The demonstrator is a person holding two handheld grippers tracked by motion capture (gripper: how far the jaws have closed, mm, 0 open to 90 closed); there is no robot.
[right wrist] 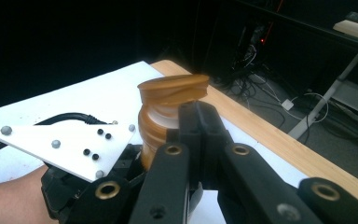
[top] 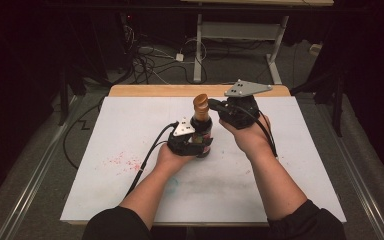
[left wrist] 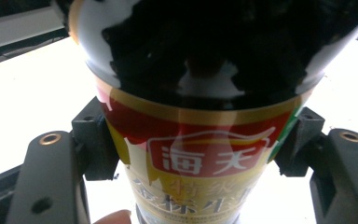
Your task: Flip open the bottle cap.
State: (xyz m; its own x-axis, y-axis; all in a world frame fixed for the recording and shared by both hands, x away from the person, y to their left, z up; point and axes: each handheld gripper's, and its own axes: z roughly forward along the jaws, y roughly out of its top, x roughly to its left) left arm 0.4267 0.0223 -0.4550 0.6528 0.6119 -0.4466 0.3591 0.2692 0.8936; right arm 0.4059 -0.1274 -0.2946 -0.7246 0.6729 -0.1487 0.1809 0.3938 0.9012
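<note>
A dark sauce bottle point(top: 202, 131) with a red and yellow label point(left wrist: 193, 158) stands upright mid-table. My left gripper point(top: 198, 144) is shut on its body, one jaw pressed to each side in the left gripper view. The bottle's brown cap point(top: 200, 101) has a top lid that sits tilted point(right wrist: 173, 88). My right gripper point(top: 213, 104) comes in from the right at cap height. Its jaws are shut together, and their tips point(right wrist: 198, 116) rest against the cap's side just under the lid. The left gripper's grey plate point(right wrist: 65, 144) lies below and left of the cap.
The bottle stands on a white board point(top: 130, 185) with red speckled stains point(top: 122, 161) at the left. A wooden table edge point(top: 155, 90) runs along the far side. Beyond it are floor cables point(top: 150, 60) and a desk frame point(top: 198, 50).
</note>
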